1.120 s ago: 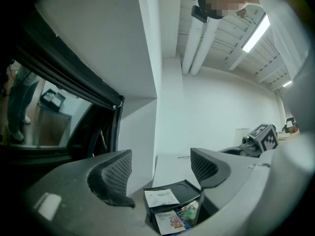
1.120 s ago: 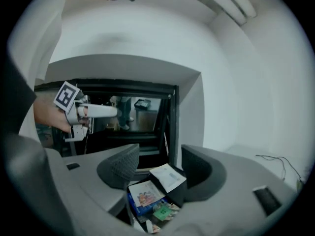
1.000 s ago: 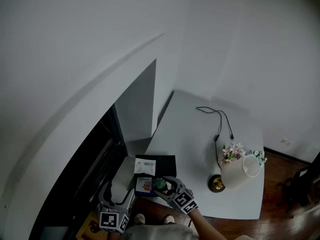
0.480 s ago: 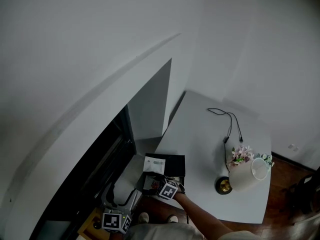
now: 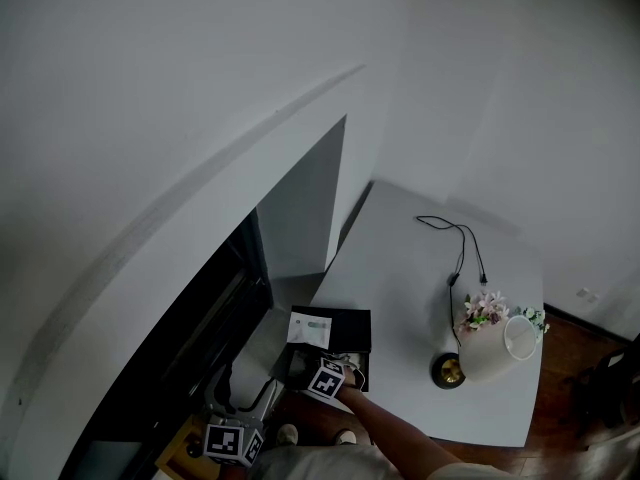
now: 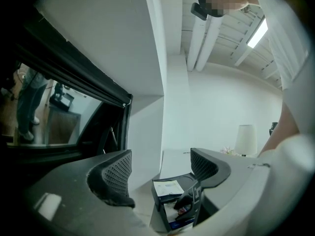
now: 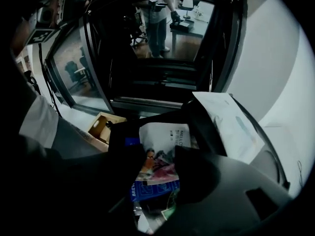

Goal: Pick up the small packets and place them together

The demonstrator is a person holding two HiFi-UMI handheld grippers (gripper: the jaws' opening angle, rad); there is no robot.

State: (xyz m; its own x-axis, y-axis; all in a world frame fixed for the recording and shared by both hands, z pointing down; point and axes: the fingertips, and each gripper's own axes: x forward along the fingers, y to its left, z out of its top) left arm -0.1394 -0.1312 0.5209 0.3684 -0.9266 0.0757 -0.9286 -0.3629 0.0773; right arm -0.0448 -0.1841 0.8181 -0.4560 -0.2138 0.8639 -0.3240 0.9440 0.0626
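A black tray (image 5: pixel 348 323) sits at the near left corner of the white table (image 5: pixel 410 268). On its far half lies a white packet (image 5: pixel 310 328), also seen as the large white packet (image 7: pixel 229 124) and white packet (image 6: pixel 168 187). My right gripper (image 5: pixel 314 368) hangs over the tray's near half. Its jaws are closing, with a colourful packet (image 7: pixel 157 166) showing in the gap between them. That packet lies on a blue packet (image 7: pixel 147 188), with a printed white packet (image 7: pixel 165 134) beyond. My left gripper (image 5: pixel 240 396) is low by the table's corner, open and empty (image 6: pixel 160 178).
A lamp with a white shade (image 5: pixel 490 346), a small bunch of flowers (image 5: pixel 482 308) and a black cable (image 5: pixel 455 243) occupy the table's right side. A dark window frame (image 5: pixel 200 328) runs along the left. A cardboard box (image 7: pixel 103 127) sits below the window.
My right gripper has moved left over the tray's near half and now covers the colourful packet in the head view. The left gripper has stayed where it was.
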